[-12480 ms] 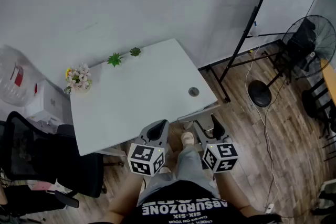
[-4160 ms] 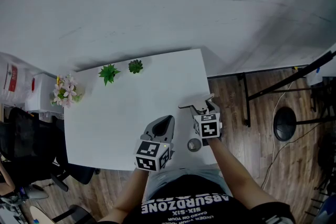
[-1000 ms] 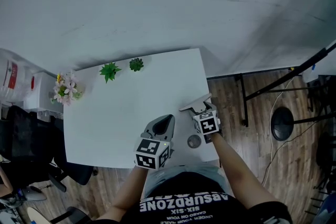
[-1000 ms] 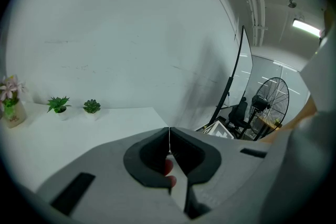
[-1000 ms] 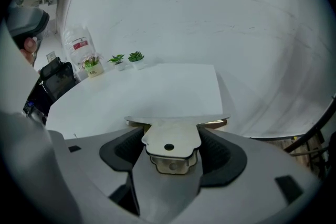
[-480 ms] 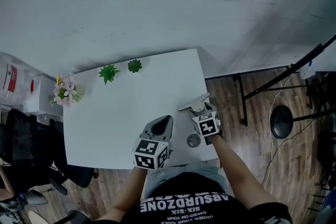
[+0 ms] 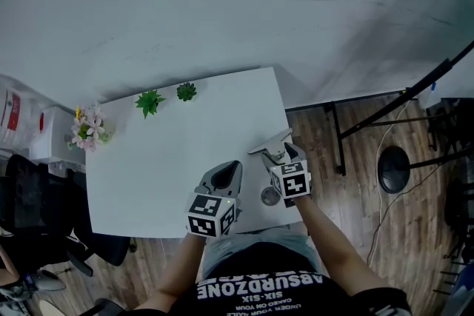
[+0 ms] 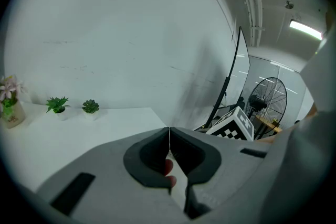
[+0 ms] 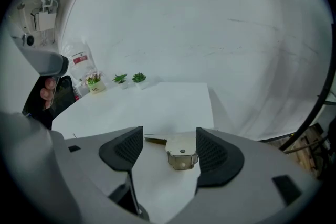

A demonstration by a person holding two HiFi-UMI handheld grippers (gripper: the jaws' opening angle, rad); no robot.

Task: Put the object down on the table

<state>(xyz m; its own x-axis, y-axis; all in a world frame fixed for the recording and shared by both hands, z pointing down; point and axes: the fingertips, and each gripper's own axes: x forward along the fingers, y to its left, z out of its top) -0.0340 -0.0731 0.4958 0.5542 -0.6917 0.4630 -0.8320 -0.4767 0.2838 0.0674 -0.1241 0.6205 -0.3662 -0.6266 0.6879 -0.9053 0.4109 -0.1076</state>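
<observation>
The small metal piece (image 9: 181,152) lies on the white bench (image 7: 178,152), at about 4 o'clock near the edge. It sits between the two sides of the right claw (image 9: 169,153), which is wide open, closer to the right side. A round grey cap (image 7: 269,195) is at 6 o'clock from it. The left claw (image 8: 169,136) is closed on nothing. Two little green plants (image 7: 149,102) stand at 11 o'clock on the bench.

Office: white desk (image 7: 170,159), black swivel chair (image 7: 33,214), standing fan (image 8: 266,105).
</observation>
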